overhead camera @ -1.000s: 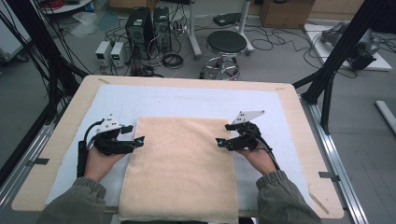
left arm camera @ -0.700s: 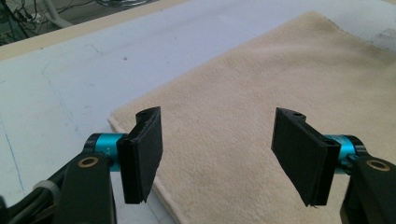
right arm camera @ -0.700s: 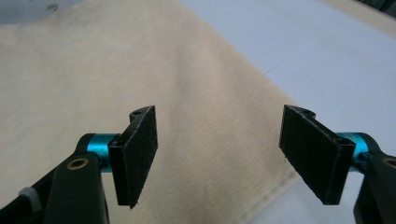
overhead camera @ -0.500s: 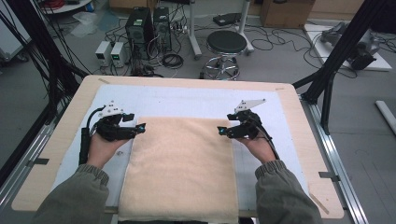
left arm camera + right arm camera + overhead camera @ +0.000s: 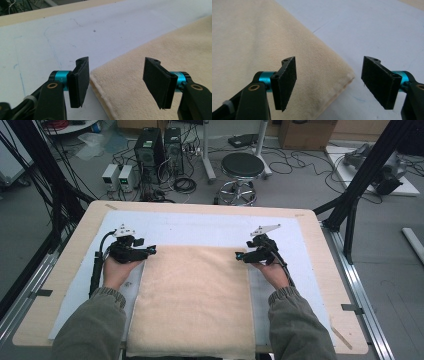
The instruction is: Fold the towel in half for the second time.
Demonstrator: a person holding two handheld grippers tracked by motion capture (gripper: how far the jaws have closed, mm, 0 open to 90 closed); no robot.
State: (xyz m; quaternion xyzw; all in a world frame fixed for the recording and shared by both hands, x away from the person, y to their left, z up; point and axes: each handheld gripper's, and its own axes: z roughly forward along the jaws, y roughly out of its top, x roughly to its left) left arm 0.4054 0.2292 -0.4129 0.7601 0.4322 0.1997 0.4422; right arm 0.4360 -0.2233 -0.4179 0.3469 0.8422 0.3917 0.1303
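I had the cream towel (image 5: 194, 300) lying flat on the white mat (image 5: 210, 227), its long axis running from the far edge back toward me and over the near edge of the table (image 5: 65, 265). What mattered for the pickup was that its 2 far corners sat right at the tongs. In the left gripper view the left far corner (image 5: 93, 75) lay between the jaws of the left gripper (image 5: 116, 82), just inside the left pad. In the right gripper view the right far corner (image 5: 350, 74) lay between the jaws of the right gripper (image 5: 330, 83), nearer the right pad. Both pairs of jaws stood wide apart and held nothing. Neither hand was nearer than the other: each had its own corner, and from above the left gripper (image 5: 150, 251) and right gripper (image 5: 239, 256) pointed inward at the far edge from opposite sides.

Against the frame 1 second before, both grippers had travelled from partway along the side edges up to the far corners, while the towel itself had not shifted.
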